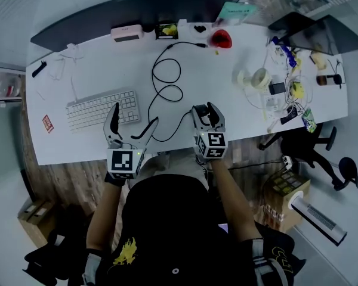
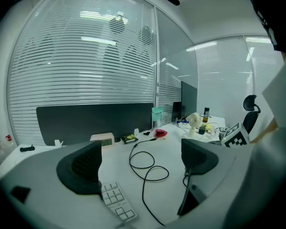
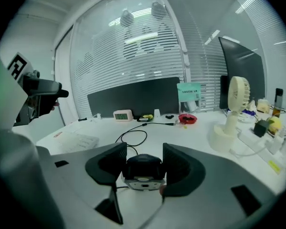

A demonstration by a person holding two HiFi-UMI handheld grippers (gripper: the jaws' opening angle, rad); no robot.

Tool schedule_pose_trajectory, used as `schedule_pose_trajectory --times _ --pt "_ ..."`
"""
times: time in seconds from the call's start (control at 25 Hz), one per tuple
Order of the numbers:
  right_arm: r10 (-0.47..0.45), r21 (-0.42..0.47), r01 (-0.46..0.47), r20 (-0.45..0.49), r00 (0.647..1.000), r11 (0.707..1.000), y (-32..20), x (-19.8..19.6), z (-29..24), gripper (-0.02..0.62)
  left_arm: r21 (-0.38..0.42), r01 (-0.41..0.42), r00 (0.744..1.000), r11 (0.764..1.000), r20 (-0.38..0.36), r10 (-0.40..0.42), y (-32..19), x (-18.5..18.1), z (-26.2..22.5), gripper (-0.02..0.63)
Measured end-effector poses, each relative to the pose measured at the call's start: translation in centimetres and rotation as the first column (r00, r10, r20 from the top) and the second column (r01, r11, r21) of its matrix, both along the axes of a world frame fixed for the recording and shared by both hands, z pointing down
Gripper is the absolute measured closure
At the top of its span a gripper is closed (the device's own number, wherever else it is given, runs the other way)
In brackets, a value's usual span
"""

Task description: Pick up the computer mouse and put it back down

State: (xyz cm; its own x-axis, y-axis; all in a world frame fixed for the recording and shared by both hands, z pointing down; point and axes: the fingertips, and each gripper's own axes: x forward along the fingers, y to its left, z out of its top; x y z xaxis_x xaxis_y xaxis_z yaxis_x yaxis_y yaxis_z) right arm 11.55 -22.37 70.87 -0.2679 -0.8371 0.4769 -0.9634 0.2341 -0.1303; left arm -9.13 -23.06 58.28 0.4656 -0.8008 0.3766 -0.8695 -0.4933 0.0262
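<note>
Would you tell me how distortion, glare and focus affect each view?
Head view: fisheye bows the edges of the desk, corners go dark. Left gripper view: lamp reflections glare on the glass wall; near jaws look soft. Right gripper view: the mouse is reasonably sharp; the left edge tints green.

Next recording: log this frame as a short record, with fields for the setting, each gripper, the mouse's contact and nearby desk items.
Setting: white desk, seen from above
Left gripper: jaws apart, nothing between them, above the right end of the keyboard
Right gripper: jaws closed on the sides of the computer mouse
Contact: unclear whether the computer mouse rests on the desk
Nearby: looped black cable beyond it; white fan to the right
</note>
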Motion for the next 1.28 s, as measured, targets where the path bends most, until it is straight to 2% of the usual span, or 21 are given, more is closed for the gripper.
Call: schedule_pose_trajectory --times 0.08,0.32,0.6,0.64,0.72,0.8,0.92,1.0,1.08,1.12,1.24,1.28 --pt "0.006 -0.020 -0.006 -0.008 1.000 1.000 2.2 0.3 0.8 0.342 -0.006 -0.008 1.000 1.000 0.011 0.008 0.6 0.2 0.2 0.078" --pt "-0.014 -0.157 0.001 -0.077 0.997 0.988 7.3 0.3 6.8 0.359 -0.006 -0.023 0.999 1.000 0.028 0.023 2.0 0.8 -0.7 0.078" --pt "-0.012 -0.188 -0.008 -0.104 0.995 0.982 7.7 0.1 8.1 0.344 -0.004 -0.037 0.998 0.999 0.055 0.037 4.4 0.9 0.0 0.078" --pt "-0.012 -0.198 -0.009 -0.105 0.994 0.980 7.9 0.2 8.0 0.319 0.000 -0.038 0.998 0.999 0.056 0.038 4.8 0.9 0.0 0.078" --pt "-0.001 -0.185 -0.017 -0.100 0.995 0.983 8.4 0.4 6.7 0.319 0.006 -0.041 0.998 0.999 0.052 0.040 5.7 0.7 -0.2 0.078" --pt "0.021 -0.129 -0.033 -0.091 0.996 0.991 8.4 0.8 4.0 0.347 0.006 -0.046 0.998 0.999 0.039 0.046 6.6 0.3 -0.8 0.078" --pt "0.060 0.014 -0.059 -0.061 0.996 0.998 7.5 1.7 -2.8 0.419 0.040 -0.047 0.999 0.998 0.023 0.046 7.5 -0.4 -3.0 0.080" --pt "0.078 0.134 -0.071 -0.047 0.996 0.988 6.6 2.4 -8.6 0.463 0.089 -0.043 0.999 0.995 0.030 0.041 7.8 -1.0 -5.1 0.081" --pt "0.097 0.256 -0.083 -0.041 0.994 0.963 6.5 2.8 -14.8 0.492 0.148 -0.023 1.000 0.989 0.022 0.020 8.2 -1.8 -8.1 0.108" --pt "0.108 0.312 -0.092 -0.036 0.993 0.946 7.0 3.0 -17.9 0.511 0.178 -0.004 1.000 0.984 0.008 0.003 8.5 -2.3 -9.6 0.149" --pt "0.133 0.444 -0.120 0.001 0.991 0.888 9.5 3.4 -25.7 0.571 0.286 0.025 0.999 0.958 -0.050 -0.011 9.8 -3.9 -14.0 0.376" --pt "0.129 0.475 -0.119 0.011 0.992 0.872 10.3 3.3 -27.7 0.578 0.320 0.029 0.998 0.947 -0.063 -0.009 10.1 -4.3 -15.5 0.416"
